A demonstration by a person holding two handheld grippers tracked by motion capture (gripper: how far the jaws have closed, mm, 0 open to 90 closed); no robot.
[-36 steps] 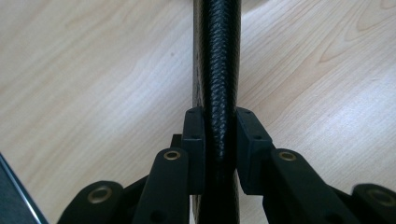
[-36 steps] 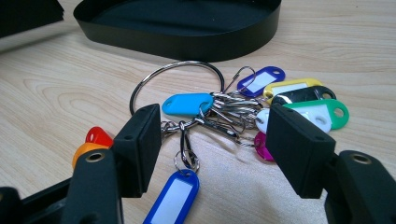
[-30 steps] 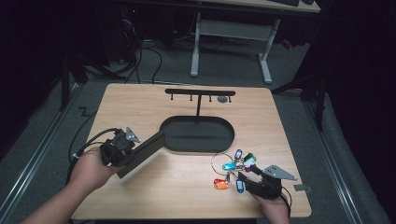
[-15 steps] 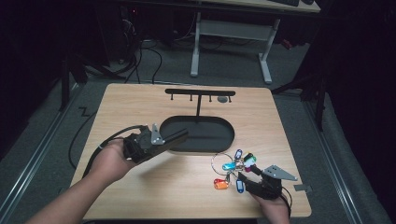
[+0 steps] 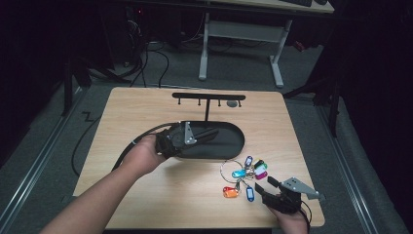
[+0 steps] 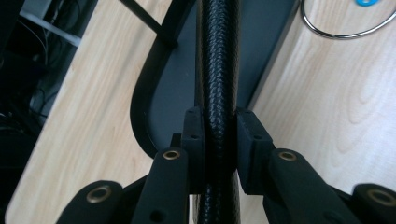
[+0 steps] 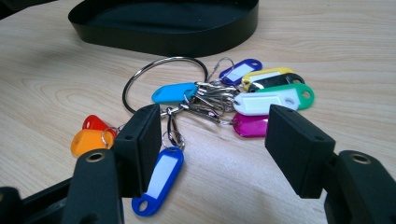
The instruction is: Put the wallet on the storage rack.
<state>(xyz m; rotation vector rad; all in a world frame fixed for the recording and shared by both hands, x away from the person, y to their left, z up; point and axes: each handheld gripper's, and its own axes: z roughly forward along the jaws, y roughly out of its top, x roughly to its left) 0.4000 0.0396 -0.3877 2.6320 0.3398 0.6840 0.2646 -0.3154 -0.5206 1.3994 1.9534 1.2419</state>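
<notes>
**— Where's your left hand right now?**

— My left forearm comes in from the bottom of the high view and slants up toward the middle of the table [image 5: 146,107]. The hand [image 5: 143,153] is wrapped around my left gripper [image 5: 214,133], which points to the right over the black oval tray [image 5: 229,146]. In the left gripper view its jaws are clamped on a black braided cord [image 6: 217,70] — the pads press it from both sides, and the cord runs straight ahead over the tray's dark floor. Whether the cord touches the tray, I can't tell.

**— And the right?**

— Low at the near right corner of the table. Only the hand [image 5: 292,219] shows at the bottom edge, gripping my right gripper [image 5: 263,186], which points up and left toward the bunch of key tags [image 5: 246,175]. Its jaws stand wide apart with nothing between them — the blue tag [image 7: 156,179] lies on the wood just beside the left jaw, the magenta tag [image 7: 250,126] near the right one.

**— Where's the bunch itself?**

— Flat on the table, just in front of the tray's near wall, all strung on a big metal ring [image 7: 163,77]. Orange and red tags [image 7: 88,135] fan out to the left, the white, green, yellow ones to the right.
</notes>
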